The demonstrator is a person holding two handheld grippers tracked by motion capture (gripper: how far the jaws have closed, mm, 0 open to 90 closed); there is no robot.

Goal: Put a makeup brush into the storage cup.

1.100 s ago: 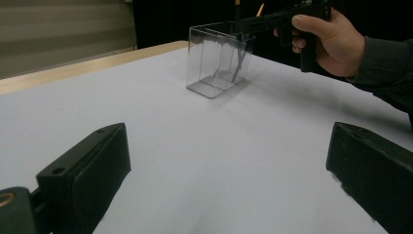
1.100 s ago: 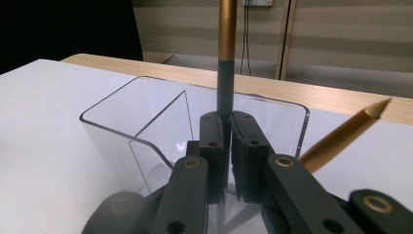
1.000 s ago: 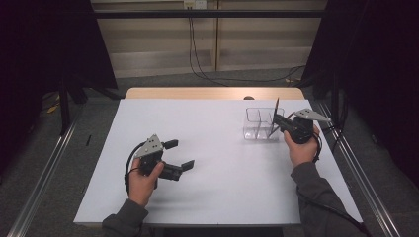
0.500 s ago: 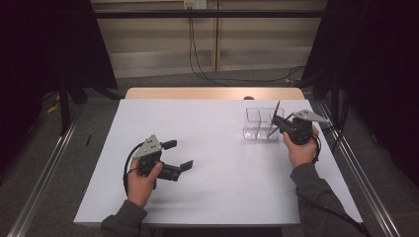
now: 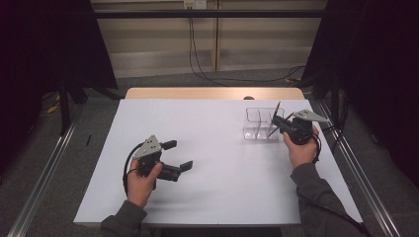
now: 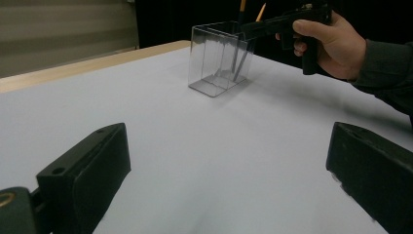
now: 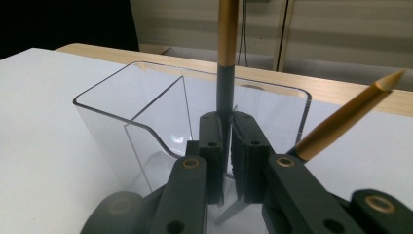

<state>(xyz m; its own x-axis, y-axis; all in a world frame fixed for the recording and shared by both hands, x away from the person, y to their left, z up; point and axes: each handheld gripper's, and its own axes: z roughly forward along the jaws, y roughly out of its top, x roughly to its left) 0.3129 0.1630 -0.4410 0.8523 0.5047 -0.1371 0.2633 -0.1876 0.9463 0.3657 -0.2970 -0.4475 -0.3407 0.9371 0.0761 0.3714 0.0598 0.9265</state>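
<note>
A clear plastic holder (image 5: pixel 257 126) with a middle divider stands at the table's right. My right gripper (image 5: pixel 274 123) is at its near right side, shut on a dark pen with a gold upper part (image 7: pixel 227 39), which it holds upright at the holder's rim (image 7: pixel 122 83). A second gold-topped pen (image 7: pixel 346 117) leans out of the holder to the right. Seen from the left gripper view, both pens (image 6: pixel 242 6) reach down into the holder (image 6: pixel 221 58). My left gripper (image 5: pixel 179 155) rests low over the table's left front, open and holding nothing.
The white table top (image 5: pixel 217 148) spreads wide between the two grippers. A wooden strip (image 5: pixel 212 93) runs along its far edge. Metal rails (image 5: pixel 44 177) flank the table on the floor, and cables hang at the back wall.
</note>
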